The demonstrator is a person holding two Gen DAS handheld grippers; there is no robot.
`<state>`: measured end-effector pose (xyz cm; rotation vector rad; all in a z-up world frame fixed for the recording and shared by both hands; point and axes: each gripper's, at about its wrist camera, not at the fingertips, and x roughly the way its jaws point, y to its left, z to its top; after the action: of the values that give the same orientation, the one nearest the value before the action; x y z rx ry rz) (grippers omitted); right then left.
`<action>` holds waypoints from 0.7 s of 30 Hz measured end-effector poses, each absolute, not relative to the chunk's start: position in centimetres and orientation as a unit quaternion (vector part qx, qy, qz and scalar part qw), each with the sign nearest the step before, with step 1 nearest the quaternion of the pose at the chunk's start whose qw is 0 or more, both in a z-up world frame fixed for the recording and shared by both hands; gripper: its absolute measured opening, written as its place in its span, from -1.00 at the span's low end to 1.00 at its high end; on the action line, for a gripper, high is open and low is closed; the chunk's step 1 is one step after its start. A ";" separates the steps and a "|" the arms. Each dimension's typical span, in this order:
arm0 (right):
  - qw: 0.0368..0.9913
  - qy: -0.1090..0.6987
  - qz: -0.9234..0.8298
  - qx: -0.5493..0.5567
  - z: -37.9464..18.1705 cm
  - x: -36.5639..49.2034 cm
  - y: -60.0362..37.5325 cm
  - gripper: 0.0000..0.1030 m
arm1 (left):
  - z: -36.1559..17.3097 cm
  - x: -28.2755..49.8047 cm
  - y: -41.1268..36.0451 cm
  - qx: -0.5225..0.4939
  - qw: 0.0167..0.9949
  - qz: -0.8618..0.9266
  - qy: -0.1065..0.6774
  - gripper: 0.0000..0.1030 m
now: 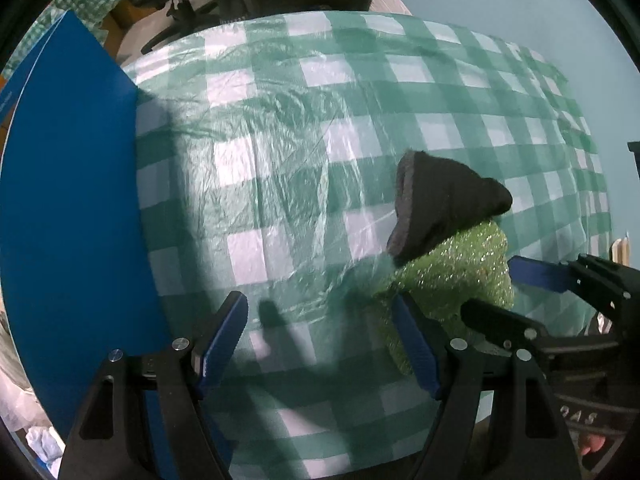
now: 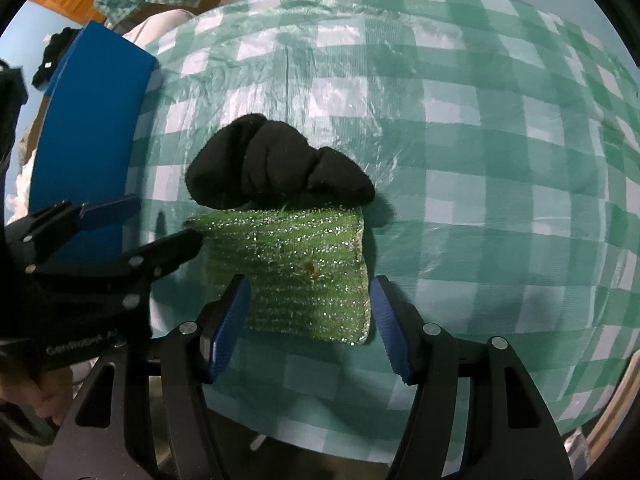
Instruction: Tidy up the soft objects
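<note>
Green-and-white checked plastic cover (image 2: 460, 128) stretched over the bench, creased and shiny under the light. Blue box (image 2: 88, 128) standing at the bench's 9 o'clock edge in the right wrist view, filling the 9 o'clock side of the left wrist view too. Glittery green sponge cloth (image 2: 304, 268) lying flat near the middle of the bench, with a black fleece item (image 2: 276, 164) bunched against its 12 o'clock edge, touching and partly overlapping it. Right gripper (image 2: 310, 328) angled steeply down at the sponge cloth, jaws apart, blue pads straddling its near end at 6 o'clock; pads looked just clear of the cloth, though contact could not be ruled out. Left gripper (image 1: 320, 344) pointed straight down over bare cover, jaws wide apart and empty, the sponge cloth (image 1: 452, 280) and black fleece item (image 1: 444, 200) off toward 3 o'clock of it. Seen from the right wrist, left gripper at 9 o'clock, just beside the cloth's corner. Part of a hand (image 2: 36, 392) visible at 8 o'clock.
</note>
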<state>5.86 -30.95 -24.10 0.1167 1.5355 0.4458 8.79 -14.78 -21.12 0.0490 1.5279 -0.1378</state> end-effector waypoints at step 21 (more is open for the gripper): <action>0.724 0.637 0.259 -0.052 -22.6 9.9 -26.7 0.21 | -21.7 6.0 -12.4 0.012 0.718 -0.067 0.692 0.49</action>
<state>9.87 -26.68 -22.55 -0.1157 1.4055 0.5704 6.02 -12.38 -21.71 0.0258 1.5313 -0.1476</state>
